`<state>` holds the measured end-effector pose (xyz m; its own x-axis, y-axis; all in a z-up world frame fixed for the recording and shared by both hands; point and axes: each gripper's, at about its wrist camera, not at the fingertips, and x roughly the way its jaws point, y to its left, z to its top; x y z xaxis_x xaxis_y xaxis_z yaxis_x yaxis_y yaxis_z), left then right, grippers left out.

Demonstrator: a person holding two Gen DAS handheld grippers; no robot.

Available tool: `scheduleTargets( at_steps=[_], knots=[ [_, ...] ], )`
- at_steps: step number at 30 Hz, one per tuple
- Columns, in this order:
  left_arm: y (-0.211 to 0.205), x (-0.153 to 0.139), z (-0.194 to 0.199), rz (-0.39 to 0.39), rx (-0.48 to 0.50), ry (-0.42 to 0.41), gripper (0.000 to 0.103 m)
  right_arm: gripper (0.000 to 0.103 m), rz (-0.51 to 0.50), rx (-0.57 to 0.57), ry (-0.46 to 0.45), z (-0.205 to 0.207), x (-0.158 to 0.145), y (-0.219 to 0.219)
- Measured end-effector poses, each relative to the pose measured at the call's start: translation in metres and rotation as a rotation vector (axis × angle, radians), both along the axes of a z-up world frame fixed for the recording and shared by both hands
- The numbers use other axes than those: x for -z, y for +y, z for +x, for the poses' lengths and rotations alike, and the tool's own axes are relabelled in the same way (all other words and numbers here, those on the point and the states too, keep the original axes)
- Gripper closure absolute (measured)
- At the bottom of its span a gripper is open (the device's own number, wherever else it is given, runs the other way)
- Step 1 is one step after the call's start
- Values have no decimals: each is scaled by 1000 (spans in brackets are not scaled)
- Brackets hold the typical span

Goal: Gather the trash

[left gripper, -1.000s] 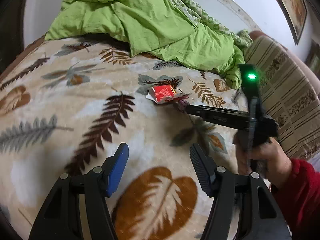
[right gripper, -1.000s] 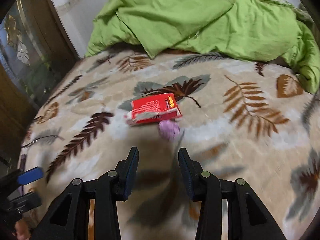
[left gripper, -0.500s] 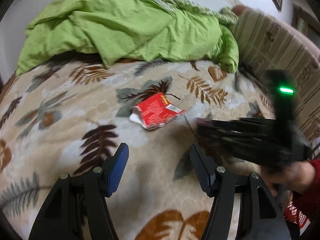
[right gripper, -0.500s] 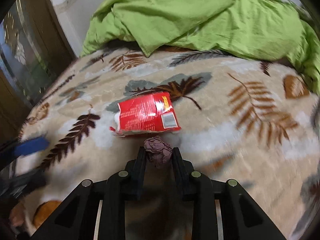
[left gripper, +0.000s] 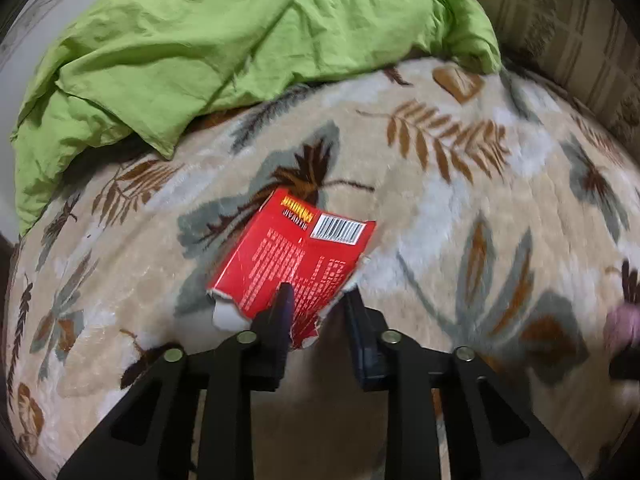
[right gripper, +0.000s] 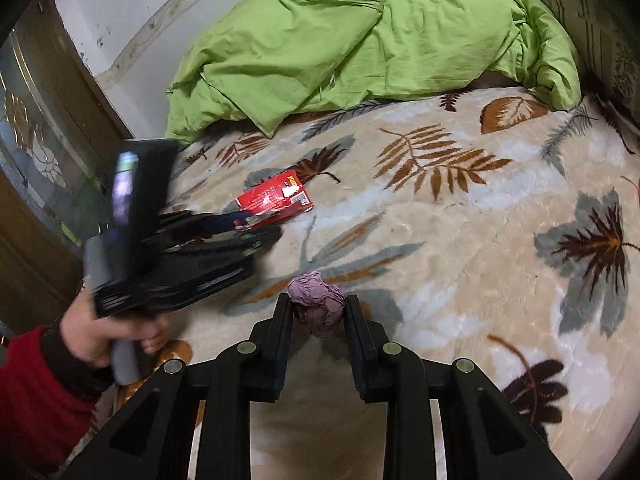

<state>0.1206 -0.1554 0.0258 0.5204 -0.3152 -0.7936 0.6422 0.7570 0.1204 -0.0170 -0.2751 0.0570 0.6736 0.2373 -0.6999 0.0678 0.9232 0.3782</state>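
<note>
left wrist view: the left gripper (left gripper: 316, 300), jaws just closing, is pinching the torn red carton (left gripper: 296, 256) lying on the leaf-patterned bed (left gripper: 460, 208); right wrist view: the right gripper (right gripper: 318, 312) is clamping a crumpled purple wad (right gripper: 318, 304) above the bed.

Green duvet (left gripper: 224, 36), leaf-patterned blanket (left gripper: 460, 208)

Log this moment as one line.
left gripper: closing on torn red carton | right gripper: shut on crumpled purple paper | surface: leaf-print blanket
</note>
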Motion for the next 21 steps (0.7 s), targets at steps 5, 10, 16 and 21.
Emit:
scheduleTargets(
  at_steps=[5,10,16,21],
  knots=[
    [22,-22,-21,-141,-32,47,93,76,30,10,0,-17,-1,8],
    [63,-46,-64,-293,-70,128,95,76,46,10,-8,-38,-8,22],
    [110,-58,-126,-400,-102,173,95,76,47,-3,-25,-69,-19,46],
    [140,-54,-161,-452,-153,196,95,76,13,-8,-32,-90,-22,62]
  ],
)
